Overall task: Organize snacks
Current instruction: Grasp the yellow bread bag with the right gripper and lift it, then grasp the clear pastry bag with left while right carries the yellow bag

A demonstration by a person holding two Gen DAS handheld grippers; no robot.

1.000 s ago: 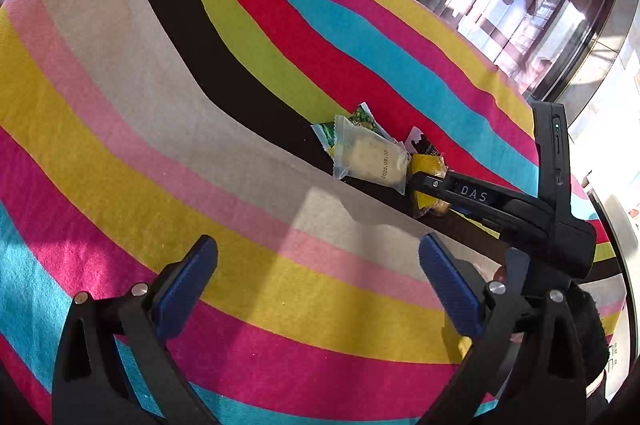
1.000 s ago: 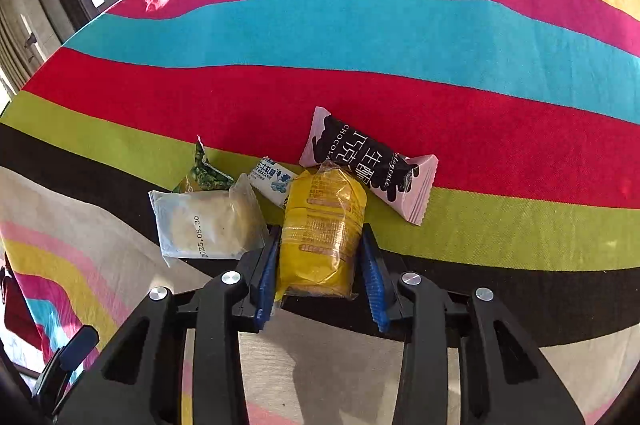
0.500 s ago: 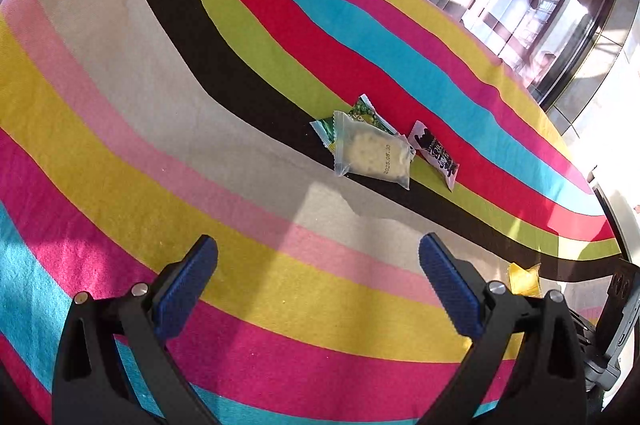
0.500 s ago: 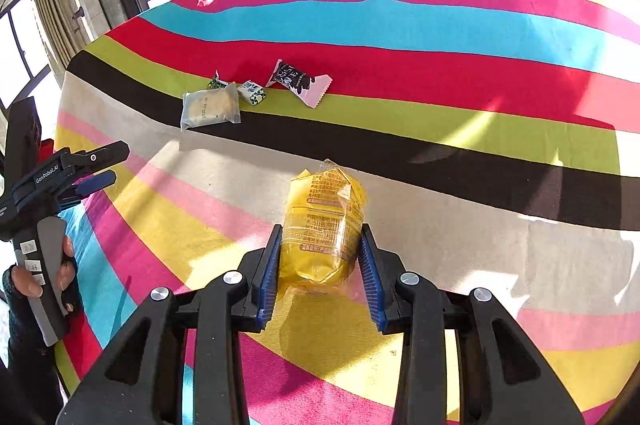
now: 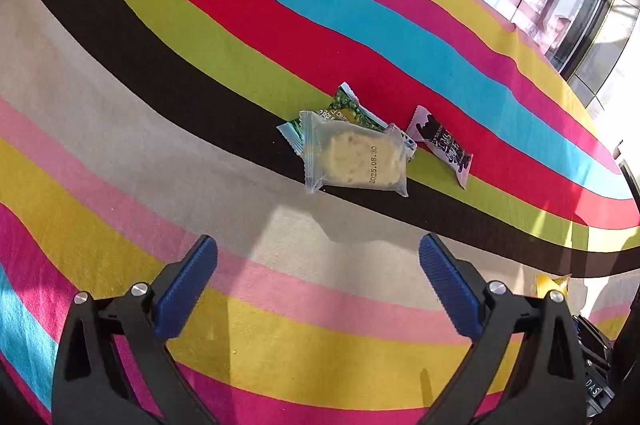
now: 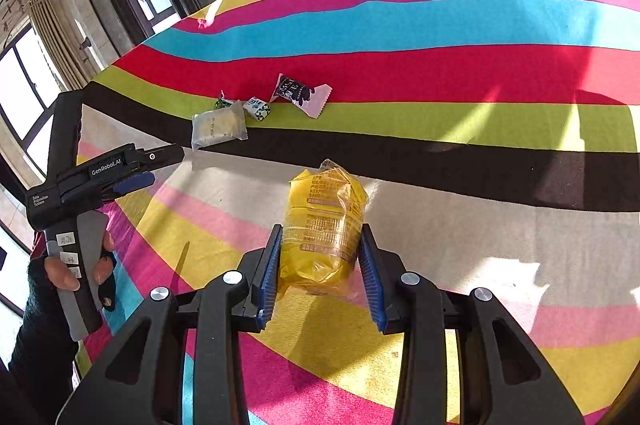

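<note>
Only our right wrist view shows the yellow pack in full; in the left wrist view just a yellow corner of it peeks past the right-hand finger. The right view also takes in our left gripper from the side, held in a gloved hand, which the left camera cannot give. The left view, in turn, brings the snack cluster closer: a clear pack with a pale cake and a printed date lies over a green pack, and a pink-and-black pack sits just beside them. The right view adds a small white-and-green pack between the clear and pink ones, which shows only as a sliver in the left view.

Our right gripper is clamped on the yellow pack, blue pads pressing both sides, above the striped cloth. Our left gripper stands wide apart, holding nothing, short of the cluster.
</note>
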